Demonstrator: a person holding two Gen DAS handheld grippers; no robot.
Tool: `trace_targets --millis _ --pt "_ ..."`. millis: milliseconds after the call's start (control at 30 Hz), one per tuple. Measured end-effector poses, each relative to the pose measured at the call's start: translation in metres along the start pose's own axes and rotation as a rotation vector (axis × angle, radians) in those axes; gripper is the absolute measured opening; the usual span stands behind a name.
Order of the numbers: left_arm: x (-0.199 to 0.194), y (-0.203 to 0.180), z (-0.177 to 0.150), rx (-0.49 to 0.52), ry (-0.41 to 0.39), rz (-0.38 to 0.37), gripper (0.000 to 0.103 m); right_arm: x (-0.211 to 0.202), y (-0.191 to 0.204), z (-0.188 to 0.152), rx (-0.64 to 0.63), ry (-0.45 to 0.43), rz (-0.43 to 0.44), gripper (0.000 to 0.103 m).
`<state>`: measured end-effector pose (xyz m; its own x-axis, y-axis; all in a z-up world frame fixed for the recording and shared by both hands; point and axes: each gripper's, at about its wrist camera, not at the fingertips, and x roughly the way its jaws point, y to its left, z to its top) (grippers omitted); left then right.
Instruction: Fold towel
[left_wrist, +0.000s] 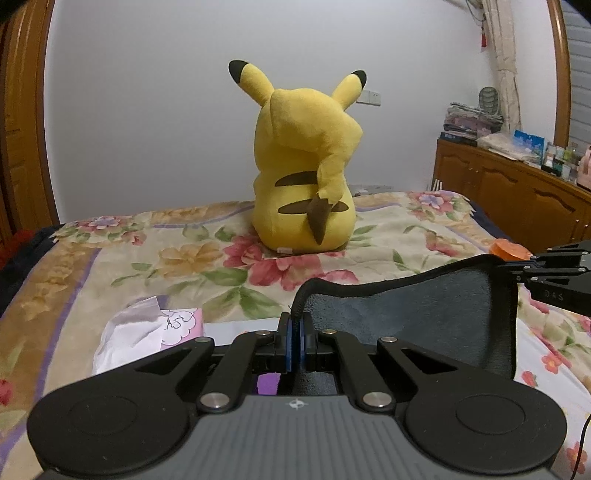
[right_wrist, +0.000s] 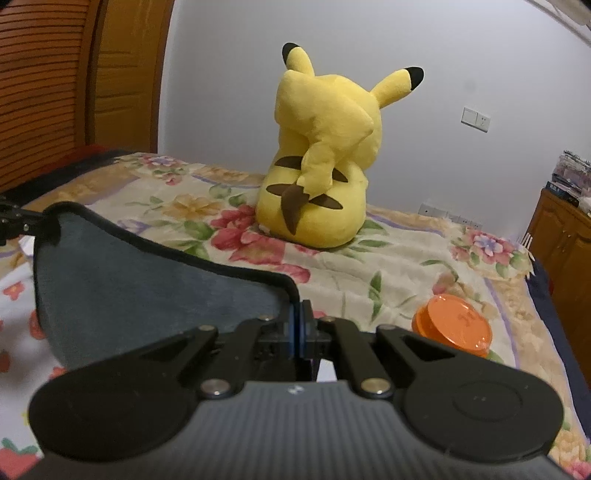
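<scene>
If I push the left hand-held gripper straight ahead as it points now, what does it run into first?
Probably the yellow plush toy, sitting almost dead ahead of the left hand-held gripper on the flowered blanket. The gripped towel travels with it. Depth is hard to judge.

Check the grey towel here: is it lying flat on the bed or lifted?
Lifted. The towel hangs as a sagging sheet between the left gripper and right gripper, each shut on a top corner. Its lower edge is out of view.

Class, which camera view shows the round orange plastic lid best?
The right wrist view: the round orange plastic lid lies nearly whole on the floral bedspread. The left wrist view shows only a sliver behind the dark grey towel.
</scene>
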<state>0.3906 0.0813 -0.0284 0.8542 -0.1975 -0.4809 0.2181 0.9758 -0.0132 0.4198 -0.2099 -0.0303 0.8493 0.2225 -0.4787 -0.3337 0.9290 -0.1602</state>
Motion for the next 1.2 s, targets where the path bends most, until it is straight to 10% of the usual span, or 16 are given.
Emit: trace_targets --millis 1200 --pt "0.104 0.023 -0.026 -0.010 0.149 0.033 0.008 0.093 0.003 -0.027 -0.022 0.132 -0.052 0.004"
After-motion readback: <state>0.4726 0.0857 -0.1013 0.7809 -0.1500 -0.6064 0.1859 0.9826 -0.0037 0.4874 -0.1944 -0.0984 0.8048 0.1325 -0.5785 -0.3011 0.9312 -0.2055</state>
